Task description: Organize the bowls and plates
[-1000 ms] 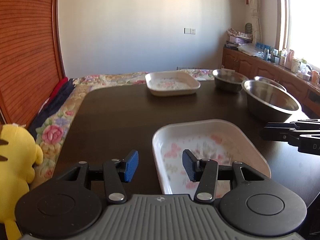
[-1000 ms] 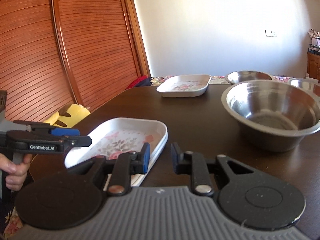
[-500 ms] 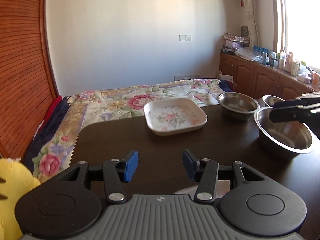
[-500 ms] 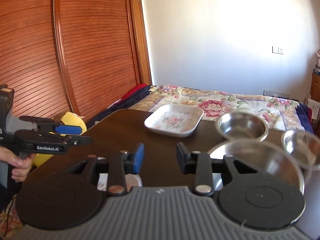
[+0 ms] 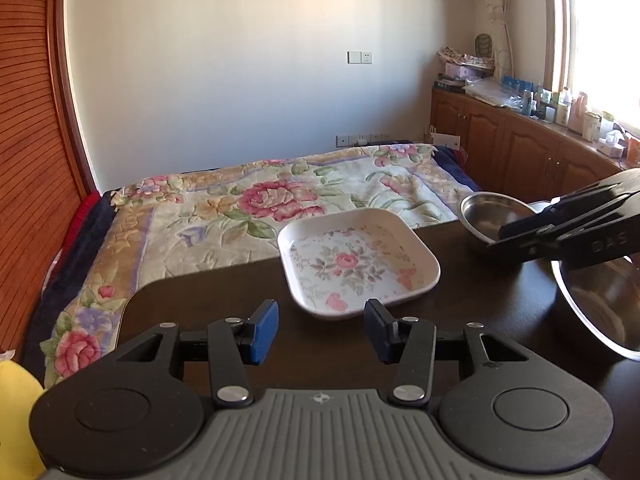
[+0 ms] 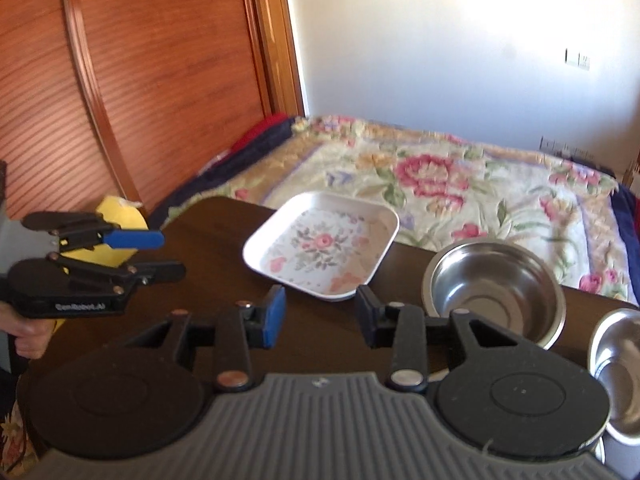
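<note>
While sunlight washes the pale wall, a flowered bedspread [image 5: 256, 216] fills the far half of the room, running right up to the far edge of the dark wooden table [image 5: 224, 300]. On that table, near its far edge, sits a white square plate [image 5: 356, 260] with a rose printed in its middle, empty and lying flat. To its right stands a steel bowl [image 6: 494, 284], also empty; in the left wrist view a larger steel bowl [image 5: 600, 304] shows at the right edge of the frame, and a third, smaller one [image 6: 620, 372] peeks in at the lower right of the right wrist view. Above the near side of the table, the left gripper [image 5: 322, 330] hangs with its jaws spread wide, nothing between them, the plate just ahead. Beside it, the right gripper [image 6: 320, 316] is likewise wide apart and empty, aimed between the plate and the steel bowl. Neither touches any dish. Off the table's left side, a yellow plush toy [image 6: 116, 240] shows behind the left gripper's blue finger pad [image 6: 136, 239].
</note>
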{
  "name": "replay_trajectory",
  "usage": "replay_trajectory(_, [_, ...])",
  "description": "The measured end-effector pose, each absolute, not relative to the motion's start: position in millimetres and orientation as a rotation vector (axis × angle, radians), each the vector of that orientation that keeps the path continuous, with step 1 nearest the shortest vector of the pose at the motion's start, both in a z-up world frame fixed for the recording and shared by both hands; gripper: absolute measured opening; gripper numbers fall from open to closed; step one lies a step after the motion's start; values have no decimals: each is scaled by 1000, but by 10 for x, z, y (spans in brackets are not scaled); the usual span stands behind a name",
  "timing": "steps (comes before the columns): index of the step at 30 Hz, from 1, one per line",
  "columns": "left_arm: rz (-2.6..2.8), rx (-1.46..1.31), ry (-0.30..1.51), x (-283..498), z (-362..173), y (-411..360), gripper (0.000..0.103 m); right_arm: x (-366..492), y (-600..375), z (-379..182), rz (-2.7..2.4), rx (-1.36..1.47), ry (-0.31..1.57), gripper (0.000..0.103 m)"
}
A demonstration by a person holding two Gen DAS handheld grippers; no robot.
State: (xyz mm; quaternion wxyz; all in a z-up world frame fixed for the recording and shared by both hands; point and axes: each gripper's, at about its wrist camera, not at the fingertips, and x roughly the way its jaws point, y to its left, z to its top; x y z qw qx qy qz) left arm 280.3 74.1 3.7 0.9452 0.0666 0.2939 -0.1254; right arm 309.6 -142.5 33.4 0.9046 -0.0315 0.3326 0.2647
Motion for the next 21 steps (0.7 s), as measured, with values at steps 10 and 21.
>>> replay_trajectory(10, [-273, 115, 602, 3204, 2, 685, 48, 3552, -1281, 276, 518, -71, 782, 39])
replay_trajectory(21, [-230, 93, 656, 3574, -289, 779, 40, 3901, -1185, 81, 462, -137, 854, 29])
